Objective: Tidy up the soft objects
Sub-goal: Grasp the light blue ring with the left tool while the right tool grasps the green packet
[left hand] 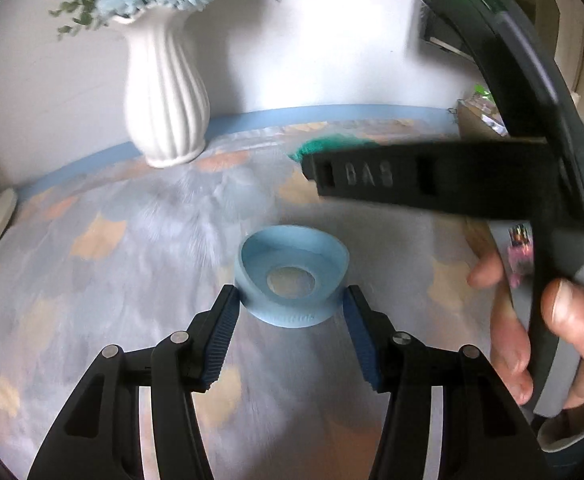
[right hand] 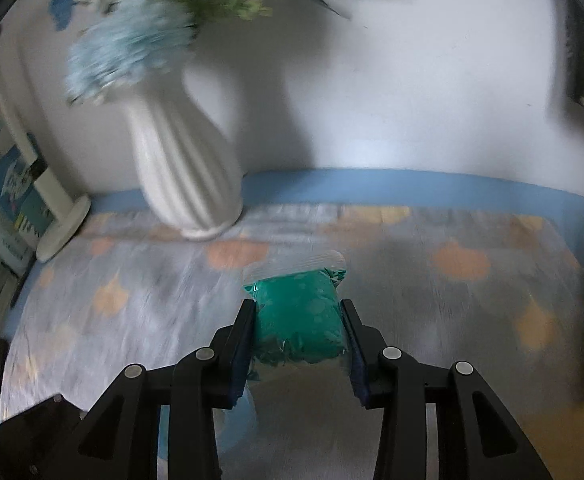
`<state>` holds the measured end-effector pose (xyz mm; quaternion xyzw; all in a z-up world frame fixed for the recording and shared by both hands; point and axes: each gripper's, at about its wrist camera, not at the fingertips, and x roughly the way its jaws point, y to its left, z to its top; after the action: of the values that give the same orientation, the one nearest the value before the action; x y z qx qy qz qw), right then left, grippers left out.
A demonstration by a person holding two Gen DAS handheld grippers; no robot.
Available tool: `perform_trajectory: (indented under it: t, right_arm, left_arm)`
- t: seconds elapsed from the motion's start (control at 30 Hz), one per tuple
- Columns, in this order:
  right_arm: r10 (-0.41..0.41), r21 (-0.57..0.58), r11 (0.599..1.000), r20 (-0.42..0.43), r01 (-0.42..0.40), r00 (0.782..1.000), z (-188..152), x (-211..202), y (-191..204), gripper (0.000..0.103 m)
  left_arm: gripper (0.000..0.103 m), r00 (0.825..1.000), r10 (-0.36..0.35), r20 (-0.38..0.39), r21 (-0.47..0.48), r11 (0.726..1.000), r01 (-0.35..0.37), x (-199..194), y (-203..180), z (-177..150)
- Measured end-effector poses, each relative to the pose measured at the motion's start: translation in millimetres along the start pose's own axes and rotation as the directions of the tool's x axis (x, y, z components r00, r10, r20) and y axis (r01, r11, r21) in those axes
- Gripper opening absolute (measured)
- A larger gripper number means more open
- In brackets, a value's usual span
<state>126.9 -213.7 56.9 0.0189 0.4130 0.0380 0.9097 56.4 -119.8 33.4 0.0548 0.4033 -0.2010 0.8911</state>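
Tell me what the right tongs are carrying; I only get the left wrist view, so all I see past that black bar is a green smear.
Observer: A clear bag of green stuff, squeezed between the right tongs.
Operator: Anything behind the vase on its left side? My view cuts off there.
Observer: Yes, a stack of books or booklets leans near the wall, left of the white vase.
Operator: And does the blue cup show in your other view?
Observer: No. The blue cup shows only in yours, between the pads of the left tongs.
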Motion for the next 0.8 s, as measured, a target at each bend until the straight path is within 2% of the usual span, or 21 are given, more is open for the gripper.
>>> perform_trajectory:
  t: [0.17,0.2,0.5,0.6,0.7,0.73,0.8]
  right_arm:
    - [-0.068,-0.061,0.996,-0.021,0.067,0.997,-42,-29,21,0.04]
    - [-0.077,-0.068,0.995,-0.024,0.075,0.997,-49,-33,22,0.04]
    - [-0.071,-0.031,0.997,-0.037,0.07,0.997,-99,-86,5,0.04]
    - [-0.067,-0.016,0.998,-0.027,0.066,0.997,-112,-104,-5,0.04]
    - [-0.053,0.008,0.999,-0.012,0.053,0.999,-124,-123,-17,0.04]
    - [-0.048,0.017,0.999,-0.009,0.048,0.999,-127,-130,-22,0.04]
    - [-0.046,0.034,0.998,0.002,0.046,0.999,-131,-140,-31,0.04]
  left_arm:
    - [0.051,1.0,-0.027,0.011,0.02,0.999,0.026,-25,-17,-25]
    - [0.051,1.0,-0.027,0.012,0.024,0.999,0.026,-26,-10,-26]
    - [0.049,0.999,-0.049,0.021,0.071,0.996,0.047,-49,-43,-41]
    - [0.037,0.994,-0.101,0.031,0.083,0.992,0.098,-63,-60,-43]
    - [0.028,0.981,-0.187,0.048,0.086,0.98,0.182,-77,-75,-37]
    - [0.023,0.982,-0.179,0.055,0.095,0.98,0.174,-77,-79,-34]
    - [0.023,0.99,-0.132,0.051,0.124,0.984,0.125,-71,-88,-30]
